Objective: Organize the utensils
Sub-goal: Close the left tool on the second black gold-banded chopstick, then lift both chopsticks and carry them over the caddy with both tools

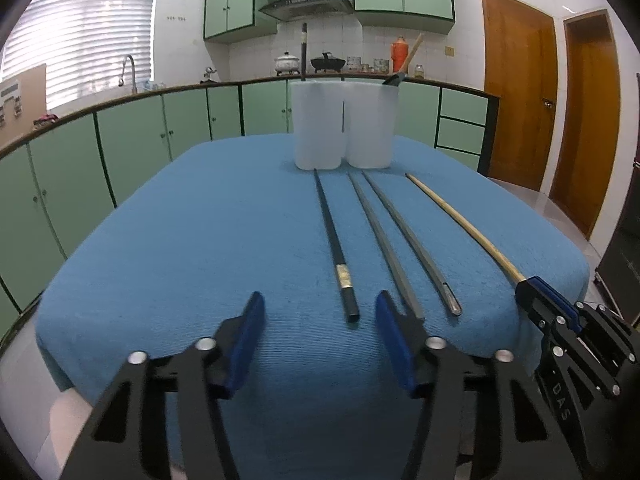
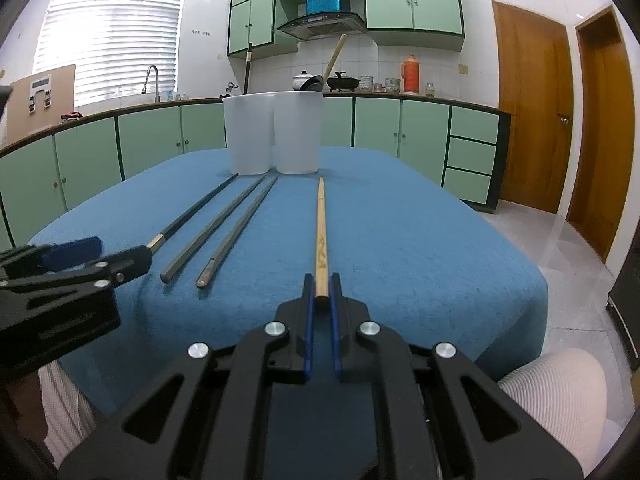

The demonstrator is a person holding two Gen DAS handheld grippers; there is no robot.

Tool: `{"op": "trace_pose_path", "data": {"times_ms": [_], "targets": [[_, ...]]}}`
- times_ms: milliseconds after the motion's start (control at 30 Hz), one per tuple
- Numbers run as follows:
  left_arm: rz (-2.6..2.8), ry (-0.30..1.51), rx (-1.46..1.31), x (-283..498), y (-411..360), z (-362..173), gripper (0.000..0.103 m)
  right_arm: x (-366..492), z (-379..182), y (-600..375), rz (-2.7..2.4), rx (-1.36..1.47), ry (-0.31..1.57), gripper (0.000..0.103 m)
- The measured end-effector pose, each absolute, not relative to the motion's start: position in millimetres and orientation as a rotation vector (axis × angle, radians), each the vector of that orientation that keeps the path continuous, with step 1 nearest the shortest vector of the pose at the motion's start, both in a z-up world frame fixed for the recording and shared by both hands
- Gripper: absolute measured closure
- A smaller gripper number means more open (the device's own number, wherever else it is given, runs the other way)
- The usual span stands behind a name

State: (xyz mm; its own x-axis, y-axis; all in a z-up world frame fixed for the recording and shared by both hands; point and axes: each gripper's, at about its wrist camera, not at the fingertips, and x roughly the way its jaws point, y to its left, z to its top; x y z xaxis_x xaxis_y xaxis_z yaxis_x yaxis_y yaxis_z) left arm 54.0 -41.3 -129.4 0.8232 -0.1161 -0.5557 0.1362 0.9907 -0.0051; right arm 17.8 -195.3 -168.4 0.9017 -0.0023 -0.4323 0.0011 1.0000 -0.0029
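Several chopsticks lie on the blue tablecloth [image 1: 200,240]: a black one [image 1: 334,246], two grey ones [image 1: 382,246] [image 1: 412,242] and a wooden one [image 1: 464,226]. Two white holders [image 1: 342,126] stand at the far end, with a black chopstick and a wooden-handled utensil in them. My left gripper [image 1: 320,316] is open, just short of the near ends of the black chopstick and one grey chopstick. My right gripper [image 2: 321,284] is shut on the near end of the wooden chopstick [image 2: 320,232], which lies flat on the cloth.
The table edge drops off close to both grippers. Green cabinets and a counter with pots run along the back wall. Wooden doors [image 2: 532,108] are at the right. A knee in light fabric [image 2: 560,392] shows at the lower right.
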Motion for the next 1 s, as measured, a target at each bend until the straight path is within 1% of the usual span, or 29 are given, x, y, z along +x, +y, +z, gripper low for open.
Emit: {"op": "trace_pose_path", "data": {"times_ms": [67,133,200,233,267,300,600,733,1000], "targets": [[-0.127,0.578,0.039,54.0,-43.8,-130.8,0.053,18.8,-168.9,-197.5,-0.001,0.004,0.45,0.097],[-0.127,0.57,0.046,54.0,-48.2,-132.3,0.06,18.9,-169.4,-199.3,-0.003,0.007,0.449,0.097],[-0.122,0.56,0.044,53.2,-50.6,-133.1,0.076,19.5,-169.8,-200.5,-0.002,0.009,0.448,0.097],[-0.122,0.559,0.041,53.1,-51.6,-133.0,0.08,19.2,-170.3,-200.9,-0.002,0.01,0.448,0.097],[-0.128,0.561,0.031,53.7,-52.0,-133.1,0.09,19.6,-170.4,-200.6,-0.001,0.01,0.447,0.097],[-0.13,0.562,0.025,53.9,-52.3,-133.0,0.096,20.2,-170.5,-199.8,-0.001,0.01,0.447,0.097],[-0.121,0.553,0.006,49.6,-50.3,-127.8,0.096,19.0,-170.0,-203.3,-0.008,0.014,0.444,0.097],[-0.114,0.509,0.013,41.0,-48.3,-115.4,0.097,14.4,-163.7,-207.7,-0.01,0.01,0.427,0.097],[-0.111,0.416,0.014,29.7,-45.0,-83.2,0.096,9.1,-133.5,-221.3,0.001,0.013,0.379,0.097]]}}
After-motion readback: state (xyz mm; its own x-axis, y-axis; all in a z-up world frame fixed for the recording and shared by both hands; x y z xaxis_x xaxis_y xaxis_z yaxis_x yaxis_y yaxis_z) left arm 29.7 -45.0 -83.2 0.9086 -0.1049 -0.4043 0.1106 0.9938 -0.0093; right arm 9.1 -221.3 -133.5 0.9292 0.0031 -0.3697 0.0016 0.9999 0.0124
